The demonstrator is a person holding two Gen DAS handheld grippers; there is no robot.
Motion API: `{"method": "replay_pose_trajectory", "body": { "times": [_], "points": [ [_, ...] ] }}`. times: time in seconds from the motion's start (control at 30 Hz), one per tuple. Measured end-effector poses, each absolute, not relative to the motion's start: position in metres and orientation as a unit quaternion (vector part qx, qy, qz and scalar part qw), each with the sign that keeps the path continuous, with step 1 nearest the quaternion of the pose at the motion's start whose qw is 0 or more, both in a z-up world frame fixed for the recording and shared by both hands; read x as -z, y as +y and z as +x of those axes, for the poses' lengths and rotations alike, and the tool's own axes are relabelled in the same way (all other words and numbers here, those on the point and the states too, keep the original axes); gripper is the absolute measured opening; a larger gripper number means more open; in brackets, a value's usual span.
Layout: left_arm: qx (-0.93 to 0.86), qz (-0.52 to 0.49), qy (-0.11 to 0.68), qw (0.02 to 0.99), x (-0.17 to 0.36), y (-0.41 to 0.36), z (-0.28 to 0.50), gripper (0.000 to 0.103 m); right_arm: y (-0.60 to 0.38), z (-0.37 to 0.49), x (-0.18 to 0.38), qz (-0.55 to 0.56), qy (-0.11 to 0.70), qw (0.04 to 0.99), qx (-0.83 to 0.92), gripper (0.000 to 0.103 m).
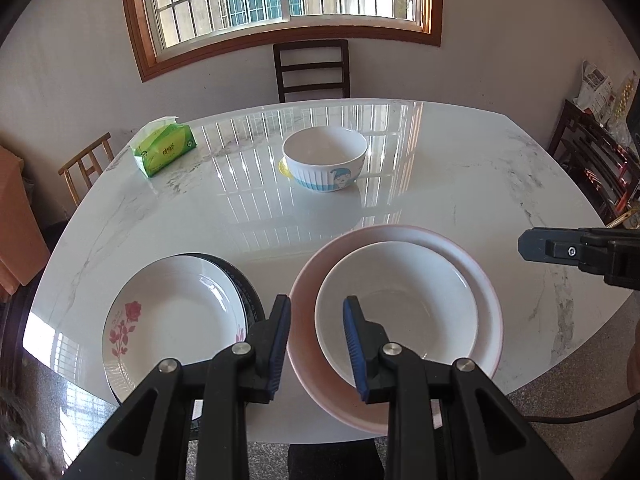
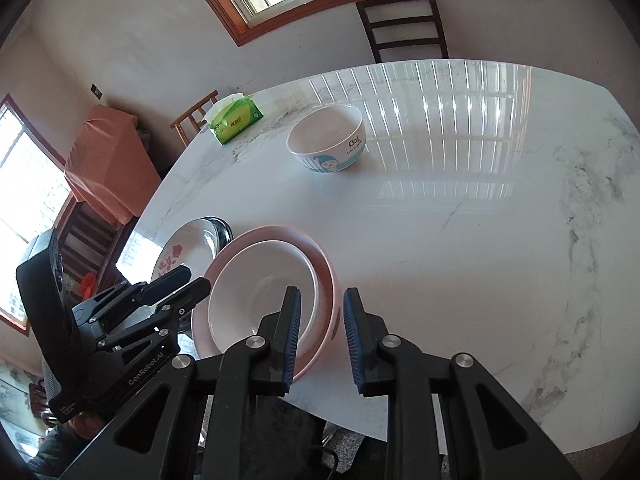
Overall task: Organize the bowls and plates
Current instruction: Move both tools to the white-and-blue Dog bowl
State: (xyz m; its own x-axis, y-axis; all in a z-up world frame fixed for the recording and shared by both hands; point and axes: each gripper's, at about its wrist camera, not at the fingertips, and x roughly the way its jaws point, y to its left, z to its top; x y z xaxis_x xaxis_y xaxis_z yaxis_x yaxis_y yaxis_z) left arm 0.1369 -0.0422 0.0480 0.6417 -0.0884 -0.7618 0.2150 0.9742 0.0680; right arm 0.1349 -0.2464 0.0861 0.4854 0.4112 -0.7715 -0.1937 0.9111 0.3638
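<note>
Bowl [image 2: 264, 292] rim between right fingers [image 2: 290, 332], untouched

Left gripper [image 1: 316, 344]: matte black plastic linkage arms, blue ribbed pads [image 1: 280, 344] on the finger inner faces, silver round pivot pins [image 1: 168, 366] at the joints. Right gripper [image 2: 320, 340]: same build; black cable [image 1: 580, 414] trails at 4 o'clock in the left view. Left unit's body carries white "GenRobot.AI" lettering [image 2: 146, 368], small screws on its fingers.
</note>
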Motion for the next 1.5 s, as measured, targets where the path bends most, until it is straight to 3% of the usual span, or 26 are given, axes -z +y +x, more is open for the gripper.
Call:
{"method": "replay_pose_trajectory", "body": {
  "times": [0.3,0.5,0.67,1.5],
  "points": [
    [0.060,0.125,0.376,0.916,-0.053,-0.050,0.139,0.028,-0.266,0.149,-0.072,0.084,0.461,0.873,-0.136,0.025],
    [0.049,0.139,0.368,0.918,-0.053,-0.050,0.151,0.028,-0.279,0.165,-0.057,0.089,0.462,0.874,-0.122,0.033],
    [0.039,0.149,0.364,0.919,-0.051,-0.051,0.162,0.036,-0.290,0.175,-0.046,0.103,0.460,0.874,-0.120,0.033],
    [-0.005,0.172,0.369,0.913,-0.046,-0.062,0.269,0.038,-0.290,0.250,-0.012,0.156,0.454,0.863,-0.161,0.037]
  ]
}}
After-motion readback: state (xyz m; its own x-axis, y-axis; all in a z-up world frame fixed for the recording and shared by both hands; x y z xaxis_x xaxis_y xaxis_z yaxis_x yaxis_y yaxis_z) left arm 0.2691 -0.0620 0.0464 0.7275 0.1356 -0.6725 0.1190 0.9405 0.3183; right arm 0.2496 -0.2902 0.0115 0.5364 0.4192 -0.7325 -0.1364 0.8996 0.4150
